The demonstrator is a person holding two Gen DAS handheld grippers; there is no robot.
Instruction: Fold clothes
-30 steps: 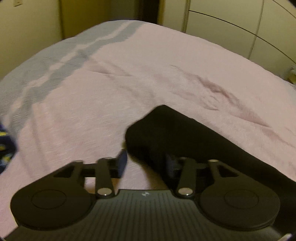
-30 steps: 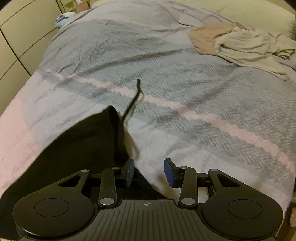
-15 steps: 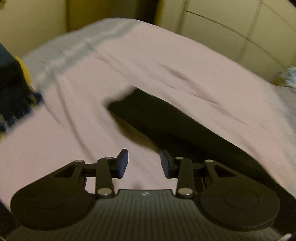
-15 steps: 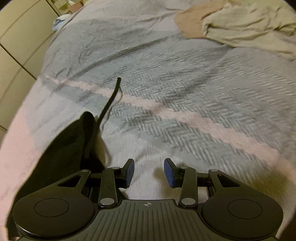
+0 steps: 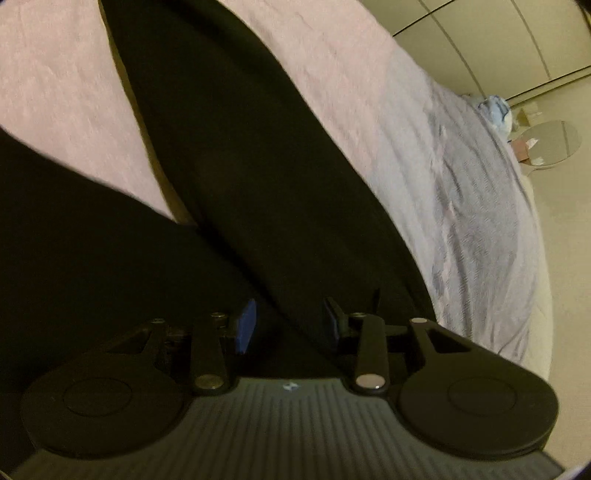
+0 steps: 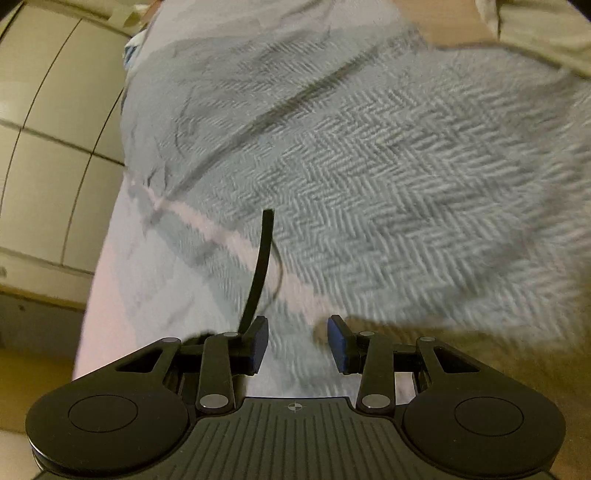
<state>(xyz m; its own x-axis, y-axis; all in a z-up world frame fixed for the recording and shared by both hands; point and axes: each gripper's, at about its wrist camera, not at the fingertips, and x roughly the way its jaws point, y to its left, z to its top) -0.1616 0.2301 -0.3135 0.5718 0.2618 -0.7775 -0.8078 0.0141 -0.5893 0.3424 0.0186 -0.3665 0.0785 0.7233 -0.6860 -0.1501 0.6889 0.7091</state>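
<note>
Black garment (image 5: 240, 177) lies spread on the bed (image 5: 424, 122), two long sections diverging over the pink/grey blanket. Left gripper (image 5: 290, 326) – jaws apart, poised directly over the dark fabric, nothing clamped. Right gripper (image 6: 297, 345) – jaws apart, over grey herringbone blanket; garment's black drawstring (image 6: 260, 266) runs fwd just beside its left finger. Beige clothes (image 6: 535, 26) well apart, far corner.

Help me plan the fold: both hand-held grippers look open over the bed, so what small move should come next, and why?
Probably lower the left hand-held gripper and close it on the black trousers directly beneath its open jaws. The two legs lie spread in a V on the pink blanket, unfolded. The right hand-held gripper is open too, with only the black drawstring nearby.
</note>
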